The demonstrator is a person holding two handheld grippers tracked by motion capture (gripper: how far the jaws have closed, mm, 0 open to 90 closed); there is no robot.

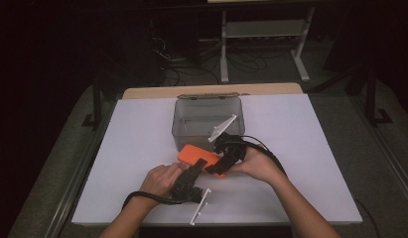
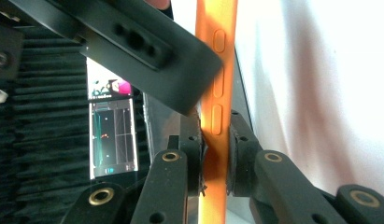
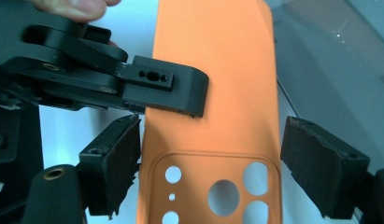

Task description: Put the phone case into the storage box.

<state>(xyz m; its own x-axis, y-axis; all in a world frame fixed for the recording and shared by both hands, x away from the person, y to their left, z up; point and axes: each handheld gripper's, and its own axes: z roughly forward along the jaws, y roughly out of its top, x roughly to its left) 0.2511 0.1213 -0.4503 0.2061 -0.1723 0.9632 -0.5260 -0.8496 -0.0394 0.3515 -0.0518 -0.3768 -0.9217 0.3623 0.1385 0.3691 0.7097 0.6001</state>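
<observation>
An orange phone case [image 1: 194,152] is held just above the white table, in front of a clear box. My left gripper [image 1: 197,167] comes from the near side and is shut on one long edge of the case [image 2: 217,93], with one pad [image 2: 195,154] on each face. My right gripper [image 1: 219,165] reaches in from the right. In the right gripper view the case [image 3: 217,70] lies back side up, camera holes nearest. My right gripper [image 3: 210,154] spans its width, a pad [image 3: 117,154] against each long edge. The left gripper's upper finger [image 3: 166,88] rests on the case's back.
A clear grey plastic box [image 1: 206,116] stands open just behind the case at the table's middle. The white tabletop [image 1: 132,148] is bare to the left and right. Cables trail from both hands. Beyond the far edge are floor cables and a metal stand [image 1: 263,29].
</observation>
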